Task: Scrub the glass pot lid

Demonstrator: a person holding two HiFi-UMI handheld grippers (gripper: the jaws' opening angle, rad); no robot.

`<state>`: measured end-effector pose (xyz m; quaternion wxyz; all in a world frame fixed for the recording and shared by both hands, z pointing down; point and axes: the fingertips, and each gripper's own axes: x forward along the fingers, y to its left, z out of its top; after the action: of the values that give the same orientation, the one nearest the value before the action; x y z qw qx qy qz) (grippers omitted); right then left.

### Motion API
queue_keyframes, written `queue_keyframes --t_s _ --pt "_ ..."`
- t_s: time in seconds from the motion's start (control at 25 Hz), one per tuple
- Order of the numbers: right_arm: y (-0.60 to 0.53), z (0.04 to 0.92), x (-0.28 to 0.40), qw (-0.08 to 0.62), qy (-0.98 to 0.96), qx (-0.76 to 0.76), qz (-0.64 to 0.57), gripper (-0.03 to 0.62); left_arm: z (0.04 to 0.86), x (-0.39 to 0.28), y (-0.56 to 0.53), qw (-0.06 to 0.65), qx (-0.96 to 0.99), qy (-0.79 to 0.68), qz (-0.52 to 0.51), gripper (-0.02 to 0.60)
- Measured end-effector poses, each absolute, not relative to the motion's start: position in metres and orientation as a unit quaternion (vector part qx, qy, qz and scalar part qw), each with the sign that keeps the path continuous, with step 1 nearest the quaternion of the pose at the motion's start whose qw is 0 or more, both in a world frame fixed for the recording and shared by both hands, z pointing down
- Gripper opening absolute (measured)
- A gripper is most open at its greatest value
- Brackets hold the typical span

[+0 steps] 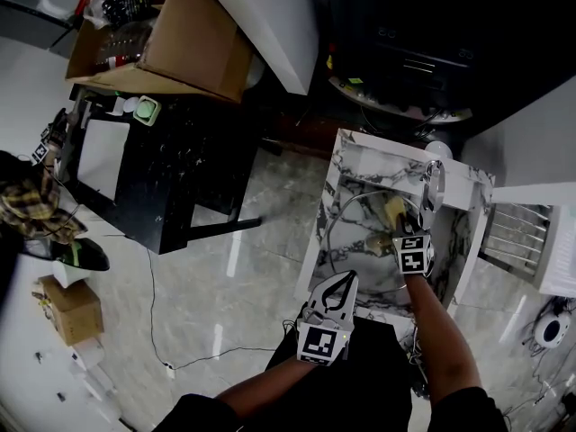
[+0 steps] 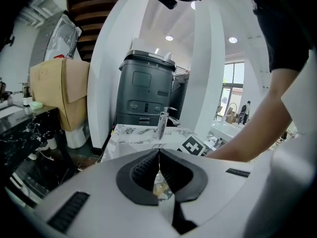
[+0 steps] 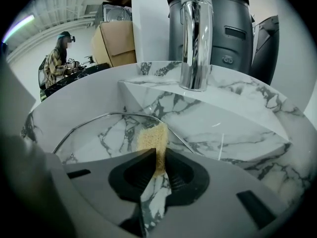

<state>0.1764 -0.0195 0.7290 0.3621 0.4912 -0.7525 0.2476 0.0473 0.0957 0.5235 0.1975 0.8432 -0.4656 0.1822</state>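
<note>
The glass pot lid (image 1: 353, 241) lies in the marble sink (image 1: 468, 187), its metal rim (image 3: 99, 119) curving round clear glass. My right gripper (image 1: 404, 226) (image 3: 158, 152) is shut on a yellow sponge (image 3: 152, 139) (image 1: 393, 211) and presses it on the lid's far part, below the chrome faucet (image 3: 194, 38). My left gripper (image 1: 346, 279) (image 2: 159, 151) is at the sink's near edge, beside the lid's near rim. Its jaws meet at the tips, and I see nothing between them. Whether it touches the lid is hidden.
A black table (image 1: 171, 174) with a cardboard box (image 1: 180, 34) stands to the left across the tiled floor. A person (image 1: 36, 201) stands at the far left. A dark appliance (image 1: 405, 43) is behind the sink, a white rack (image 1: 517, 232) to its right.
</note>
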Motion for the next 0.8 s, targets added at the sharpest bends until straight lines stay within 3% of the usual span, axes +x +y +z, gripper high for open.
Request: queue_keyframes --t_s 0.8 --pt "0.001 0.729 0.204 0.394 -0.716 0.512 0.265 0.057 0.518 0.057 0.107 0.203 0.850 -0.453 0.177 0.015"
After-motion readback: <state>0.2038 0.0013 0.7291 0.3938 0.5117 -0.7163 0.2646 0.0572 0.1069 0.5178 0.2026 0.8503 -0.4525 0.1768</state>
